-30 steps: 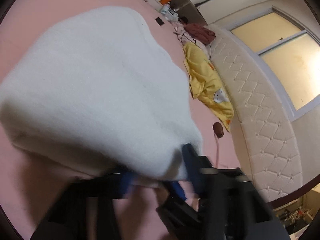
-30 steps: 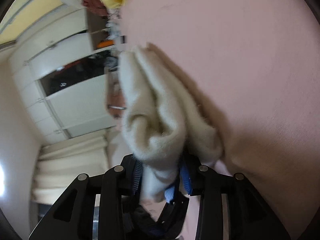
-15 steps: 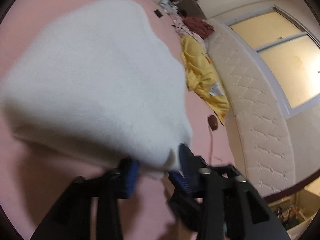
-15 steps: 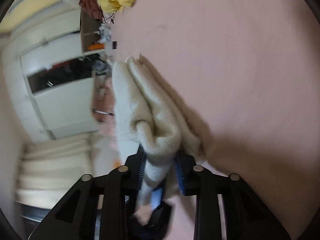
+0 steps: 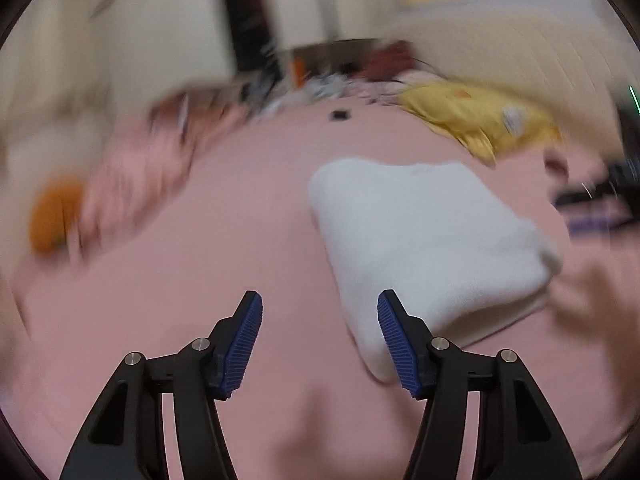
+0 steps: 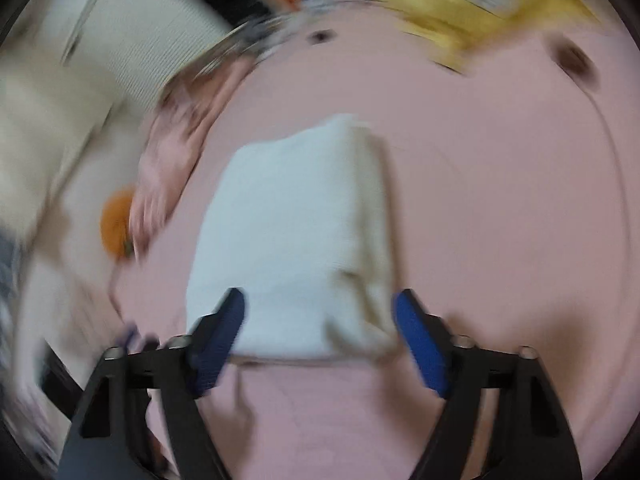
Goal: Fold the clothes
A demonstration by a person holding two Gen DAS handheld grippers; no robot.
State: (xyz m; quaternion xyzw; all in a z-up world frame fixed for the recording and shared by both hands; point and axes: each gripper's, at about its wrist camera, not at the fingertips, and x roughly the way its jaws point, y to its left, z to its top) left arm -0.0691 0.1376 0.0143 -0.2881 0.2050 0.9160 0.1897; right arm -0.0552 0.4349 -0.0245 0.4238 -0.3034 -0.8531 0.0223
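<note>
A folded white fleece garment (image 5: 424,240) lies flat on the pink bed sheet (image 5: 224,264). In the left wrist view my left gripper (image 5: 320,308) is open and empty, just left of the garment's near corner. In the right wrist view the same garment (image 6: 292,232) lies straight ahead. My right gripper (image 6: 318,312) is open, its blue pads apart on either side of the garment's near edge, holding nothing. Both views are blurred by motion.
A yellow garment (image 5: 480,120) lies at the far right of the bed, also in the right wrist view (image 6: 480,4). A pink patterned garment (image 5: 136,184) and an orange item (image 5: 56,216) lie at the left. A dark round object (image 6: 576,64) with a cord lies at the right.
Both grippers have let go of the white garment and opened. They have pulled back and swung round, and the garment now lies folded on the sheet.
</note>
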